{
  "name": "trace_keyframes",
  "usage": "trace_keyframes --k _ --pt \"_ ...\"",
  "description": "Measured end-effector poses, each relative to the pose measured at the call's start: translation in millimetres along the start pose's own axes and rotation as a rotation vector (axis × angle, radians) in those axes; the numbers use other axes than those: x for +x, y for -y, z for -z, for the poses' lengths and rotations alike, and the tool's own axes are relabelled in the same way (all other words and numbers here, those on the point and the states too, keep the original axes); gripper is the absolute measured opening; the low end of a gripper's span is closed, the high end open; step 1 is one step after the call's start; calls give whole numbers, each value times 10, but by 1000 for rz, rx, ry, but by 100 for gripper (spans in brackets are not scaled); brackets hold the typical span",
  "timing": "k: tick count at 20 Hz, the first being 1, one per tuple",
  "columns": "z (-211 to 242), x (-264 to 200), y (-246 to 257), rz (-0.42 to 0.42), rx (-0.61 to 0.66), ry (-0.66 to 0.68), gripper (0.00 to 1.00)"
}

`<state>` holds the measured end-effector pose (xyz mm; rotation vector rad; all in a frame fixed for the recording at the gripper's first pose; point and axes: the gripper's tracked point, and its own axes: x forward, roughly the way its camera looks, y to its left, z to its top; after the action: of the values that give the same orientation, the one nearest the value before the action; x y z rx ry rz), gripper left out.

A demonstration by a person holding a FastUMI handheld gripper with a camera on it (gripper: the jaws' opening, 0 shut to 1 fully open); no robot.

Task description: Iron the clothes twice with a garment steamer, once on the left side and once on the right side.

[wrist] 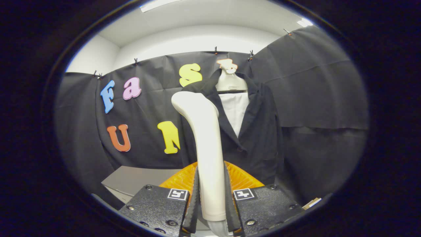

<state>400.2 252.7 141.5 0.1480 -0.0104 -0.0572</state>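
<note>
My gripper [211, 197] is shut on the cream handle of the garment steamer [205, 141], which stands upright between the fingers. Its curved head points up and to the left, in front of the jacket's left shoulder. A dark jacket [260, 131] hangs on a pale mannequin bust [230, 82] beyond the steamer, against the black cloth wall. A white panel [235, 112] shows between its lapels. The steamer head is apart from the fabric as far as I can tell.
An orange ribbed object [241, 177] lies just behind the fingers, under the steamer. A grey tabletop [138, 179] extends to the left of it. Black cloth walls close the booth on all sides.
</note>
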Motion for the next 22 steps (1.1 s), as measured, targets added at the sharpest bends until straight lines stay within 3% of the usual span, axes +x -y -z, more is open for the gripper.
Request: trace_keyframes --k 7,22 --pt "-152 199 108 28 -19 41 37" --pt "141 212 323 93 -112 -75 37"
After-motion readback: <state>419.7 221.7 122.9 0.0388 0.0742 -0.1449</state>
